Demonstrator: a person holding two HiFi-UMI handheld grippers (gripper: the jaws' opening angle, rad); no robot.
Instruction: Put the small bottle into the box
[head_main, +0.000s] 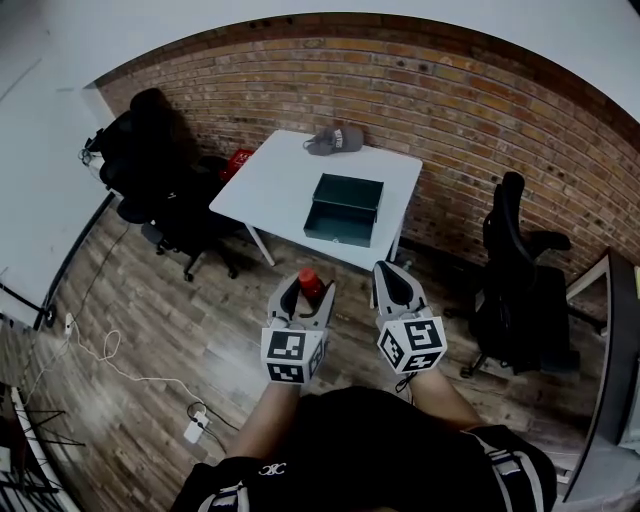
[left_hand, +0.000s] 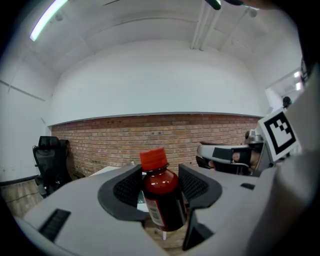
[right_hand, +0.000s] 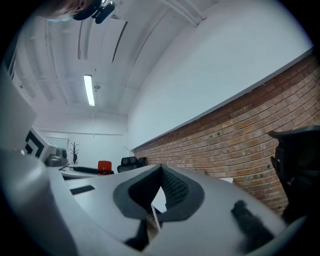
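A small dark red bottle (head_main: 310, 286) with an orange-red cap stands upright between the pads of my left gripper (head_main: 305, 283), which is shut on its body. In the left gripper view the bottle (left_hand: 162, 197) fills the gap of the left gripper (left_hand: 161, 186). The dark green open box (head_main: 345, 208) sits on the white table (head_main: 275, 185), some way ahead of both grippers. My right gripper (head_main: 392, 270) hovers beside the left one, shut and holding nothing; in its own view the right gripper (right_hand: 159, 192) has its jaw tips meeting.
A grey cap (head_main: 335, 140) lies at the table's far edge by the brick wall. One black office chair (head_main: 150, 170) stands left of the table, another office chair (head_main: 520, 275) to the right. Cables and a power strip (head_main: 195, 428) lie on the wooden floor.
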